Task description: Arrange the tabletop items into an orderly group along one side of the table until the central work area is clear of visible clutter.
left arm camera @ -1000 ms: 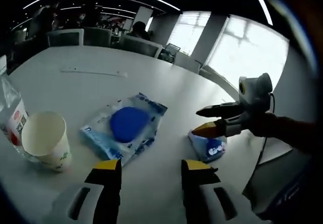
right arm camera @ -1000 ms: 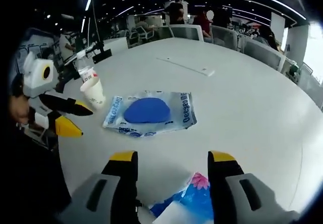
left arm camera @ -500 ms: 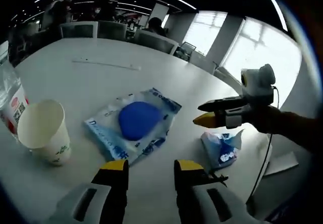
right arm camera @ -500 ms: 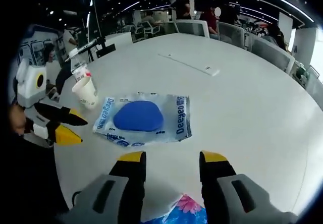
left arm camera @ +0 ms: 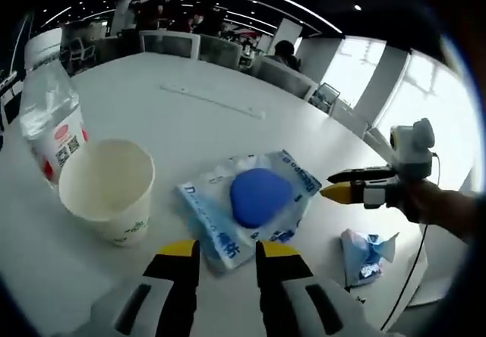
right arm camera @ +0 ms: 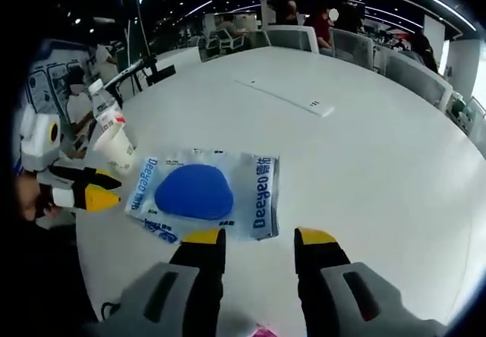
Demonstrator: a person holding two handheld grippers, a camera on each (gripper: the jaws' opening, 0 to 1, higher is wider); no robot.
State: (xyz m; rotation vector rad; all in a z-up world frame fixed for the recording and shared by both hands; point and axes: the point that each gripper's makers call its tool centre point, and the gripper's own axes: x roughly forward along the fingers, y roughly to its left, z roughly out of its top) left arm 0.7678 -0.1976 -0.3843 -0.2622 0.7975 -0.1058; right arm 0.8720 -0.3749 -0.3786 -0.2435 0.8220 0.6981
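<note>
On the white tabletop (left arm camera: 190,117) a water bottle (left arm camera: 52,121) stands cut off at the top. Beside it sits an open paper cup (left arm camera: 110,190). A flat wipes packet (right arm camera: 201,194) (blue disc centred) lies lengthwise across both hand-held grippers, left (left arm camera: 225,250) and right (right arm camera: 258,237), each slightly parted, empty. A crumpled blue wrapper (left arm camera: 364,250) lies apart.

- A clear packet (left arm camera: 247,209) with blue lettering and a solid blue pad is seen on the white table (left arm camera: 152,117).
- Beside the packet, a cream paper cup (left arm camera: 110,191) with faint green print.
- Yellow-tipped grey jaws are seen.
</note>
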